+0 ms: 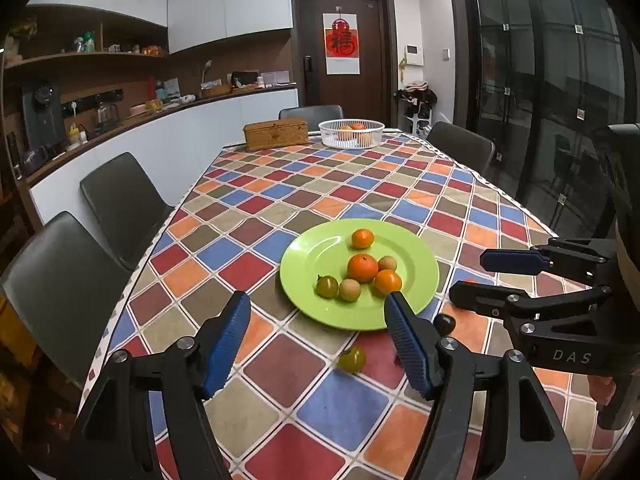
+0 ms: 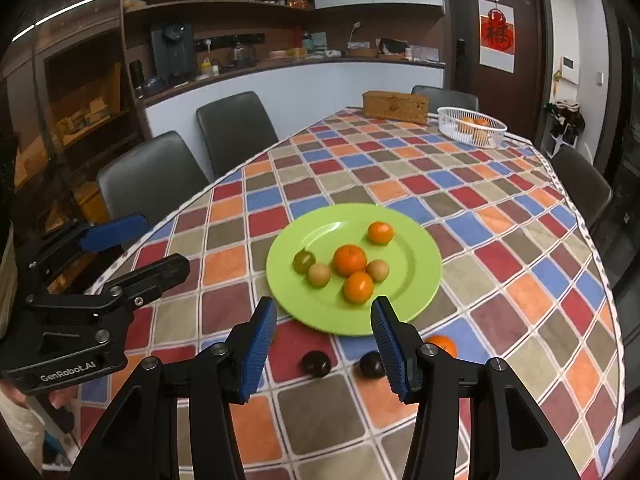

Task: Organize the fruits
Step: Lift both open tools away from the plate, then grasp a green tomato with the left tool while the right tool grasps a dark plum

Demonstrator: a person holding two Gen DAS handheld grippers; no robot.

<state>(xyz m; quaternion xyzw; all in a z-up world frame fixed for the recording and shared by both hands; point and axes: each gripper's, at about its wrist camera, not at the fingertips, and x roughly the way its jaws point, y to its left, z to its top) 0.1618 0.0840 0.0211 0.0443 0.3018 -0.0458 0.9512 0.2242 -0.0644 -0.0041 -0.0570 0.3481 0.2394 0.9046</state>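
Note:
A green plate (image 1: pixel 312 256) (image 2: pixel 416 240) on the checkered table holds three oranges, two tan fruits and a green tomato (image 1: pixel 327 286) (image 2: pixel 304 261). On the cloth near me lie another green tomato (image 1: pixel 352 359), two dark plums (image 2: pixel 316 363) (image 2: pixel 371 364) and an orange (image 2: pixel 442 345). My left gripper (image 1: pixel 318 320) is open and empty, just short of the plate. My right gripper (image 2: pixel 324 322) is open and empty, above the plums; it also shows in the left wrist view (image 1: pixel 468 276).
A white basket (image 1: pixel 351 133) (image 2: pixel 471 126) with oranges and a wicker box (image 1: pixel 276 133) (image 2: pixel 395 106) stand at the table's far end. Dark chairs (image 1: pixel 120 200) (image 2: pixel 236 132) line the left side, one (image 1: pixel 460 144) on the right. A counter runs along the left wall.

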